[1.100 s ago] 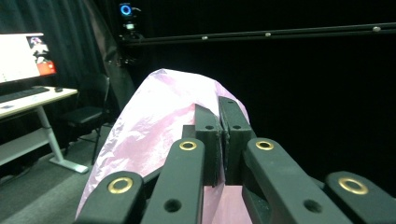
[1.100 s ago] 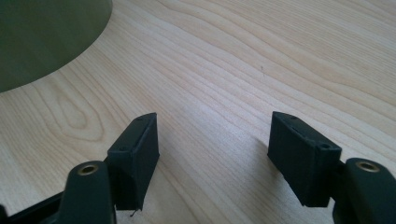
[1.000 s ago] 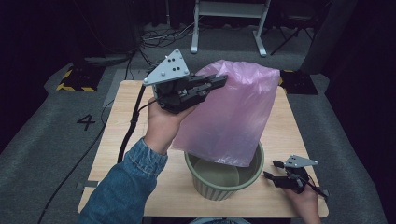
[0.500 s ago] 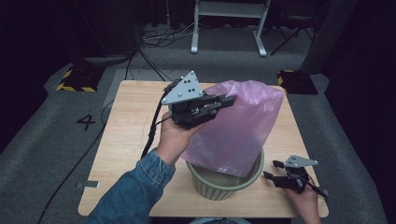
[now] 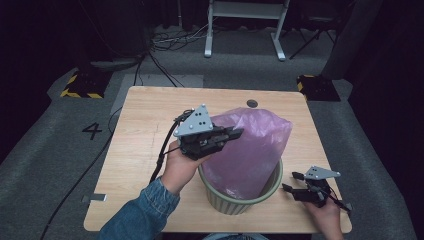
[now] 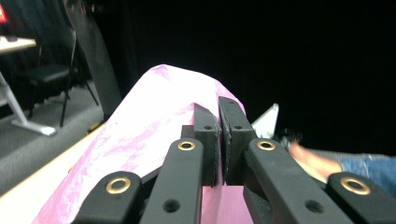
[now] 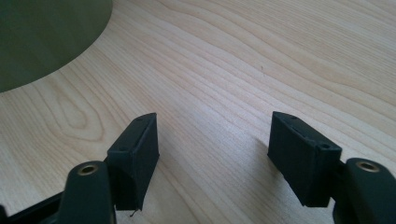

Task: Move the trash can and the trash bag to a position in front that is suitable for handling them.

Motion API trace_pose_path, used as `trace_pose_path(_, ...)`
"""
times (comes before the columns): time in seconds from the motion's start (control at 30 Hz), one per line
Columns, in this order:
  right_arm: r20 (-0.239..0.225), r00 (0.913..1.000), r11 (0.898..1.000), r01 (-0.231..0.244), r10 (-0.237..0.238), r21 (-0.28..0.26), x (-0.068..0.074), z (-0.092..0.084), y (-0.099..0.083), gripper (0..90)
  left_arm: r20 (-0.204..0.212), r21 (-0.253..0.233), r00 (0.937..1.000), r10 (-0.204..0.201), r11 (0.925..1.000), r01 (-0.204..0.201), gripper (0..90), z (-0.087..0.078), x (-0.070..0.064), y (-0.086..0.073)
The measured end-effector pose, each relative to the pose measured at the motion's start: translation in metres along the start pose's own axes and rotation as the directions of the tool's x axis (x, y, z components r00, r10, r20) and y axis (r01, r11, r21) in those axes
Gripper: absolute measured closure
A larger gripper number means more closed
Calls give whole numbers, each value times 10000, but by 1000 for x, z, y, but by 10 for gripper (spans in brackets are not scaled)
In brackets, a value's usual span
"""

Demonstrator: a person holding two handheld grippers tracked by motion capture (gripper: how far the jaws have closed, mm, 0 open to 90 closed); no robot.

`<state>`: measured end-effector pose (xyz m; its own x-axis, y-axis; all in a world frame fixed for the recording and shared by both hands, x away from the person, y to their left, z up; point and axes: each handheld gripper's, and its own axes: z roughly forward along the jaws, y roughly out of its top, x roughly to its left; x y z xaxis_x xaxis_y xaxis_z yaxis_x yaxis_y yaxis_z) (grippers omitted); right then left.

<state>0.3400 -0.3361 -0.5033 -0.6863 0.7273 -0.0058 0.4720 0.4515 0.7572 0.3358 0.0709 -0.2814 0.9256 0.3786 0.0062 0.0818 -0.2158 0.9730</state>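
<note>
A pink plastic bag stands puffed up with its lower end inside a round green bin near the table's front. My left gripper is at the bag's upper left side, level, jaws shut on the bag's film. My right gripper rests low over the wood to the right of the bin, open, with nothing between its jaws. In the right gripper view the bin's wall curves in at the upper left.
The wooden table has a small dark round grommet near its far edge. A cable trails from the left gripper off the table's left. A white stand's legs and yellow-black striped blocks are on the floor beyond.
My left gripper has come down and toward the front with the bag, and the bag's lower end has sunk deeper into the bin. The right gripper has stayed put.
</note>
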Motion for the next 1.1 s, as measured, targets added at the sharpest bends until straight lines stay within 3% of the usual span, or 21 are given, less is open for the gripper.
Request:
trace_pose_path(0.17, -1, 10000, 10000, -3, 3, 2, 0, 0, 0, 335, 27, 813, 10000, -86, 9967, 83, 857, -2, -7, -18)
trace_pose_path(0.43, -34, 10000, 10000, 12, -12, 9, 0, 0, 0, 326, 176, 1569, 9981, -596, 9860, 561, 850, -6, -5, -39)
trace_pose_path(0.67, -34, 10000, 10000, 9, -9, 10, 0, 0, 0, 327, 520, 2444, 9937, -996, 9660, 840, 846, -3, 0, -48)
trace_pose_path(0.83, 11, 10000, 10000, -74, 74, 20, 0, -1, 0, 353, 227, 2961, 9990, -393, 9547, 308, 834, 0, -6, -49)
trace_pose_path(0.9, 82, 9999, 9999, -150, 150, 29, 0, -2, 0, 412, 258, 3157, 9995, -193, 9488, 102, 834, 0, -9, -50)
trace_pose_path(0.97, 5, 9999, 9997, -132, 132, 222, -1, -4, 2, 455, 327, 3269, 9993, -184, 9450, 67, 834, -1, -10, -52)
trace_pose_path(1.1, -181, 9993, 9993, -330, 328, -152, -2, -13, 8, 465, 298, 3337, 9988, -399, 9423, 277, 834, -4, -7, -55)
